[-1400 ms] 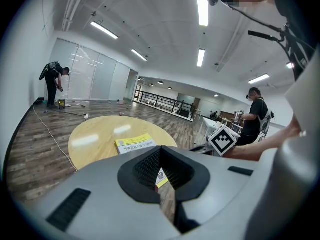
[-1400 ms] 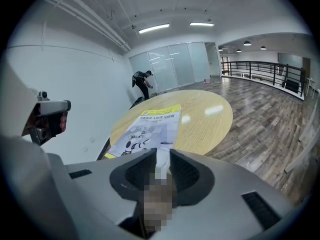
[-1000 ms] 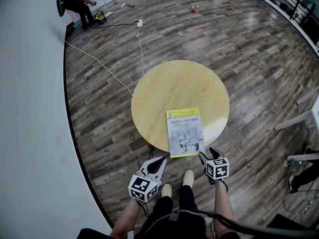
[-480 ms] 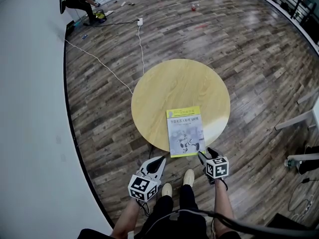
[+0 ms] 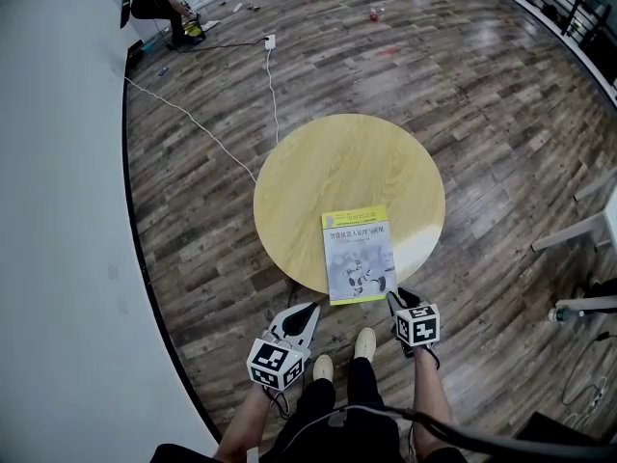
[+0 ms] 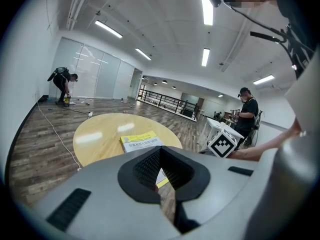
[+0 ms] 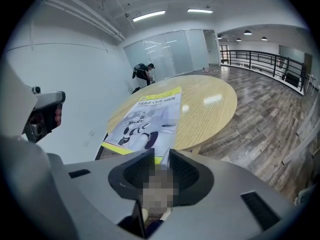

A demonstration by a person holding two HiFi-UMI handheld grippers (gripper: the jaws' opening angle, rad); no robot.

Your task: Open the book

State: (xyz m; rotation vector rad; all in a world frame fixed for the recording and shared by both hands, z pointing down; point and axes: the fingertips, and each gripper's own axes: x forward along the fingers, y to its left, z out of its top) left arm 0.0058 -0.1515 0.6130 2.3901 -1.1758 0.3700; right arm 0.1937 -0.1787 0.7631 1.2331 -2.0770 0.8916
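The right gripper (image 5: pixel 393 298) pointed down at the near right corner of the book (image 5: pixel 359 255). Its jaws were closing, with a narrow gap left between them. That corner sat in the gap, and the pads did not visibly press on it. To this gripper's left, the left gripper (image 5: pixel 314 308) hung short of the table's rim. Its jaw tips were together on nothing, and it was near the book's other near corner but apart from it.

Straight ahead of both grippers the book lay closed and flat, cover up. Its near end jutted just past the edge of the round wooden table (image 5: pixel 328 162). The rest of the tabletop stretched away beyond the book.

Farther out and to the left, a white cable (image 5: pixel 198 128) ran across the wood floor. At the far left, by the wall, a person (image 5: pixel 157 3) bent low.
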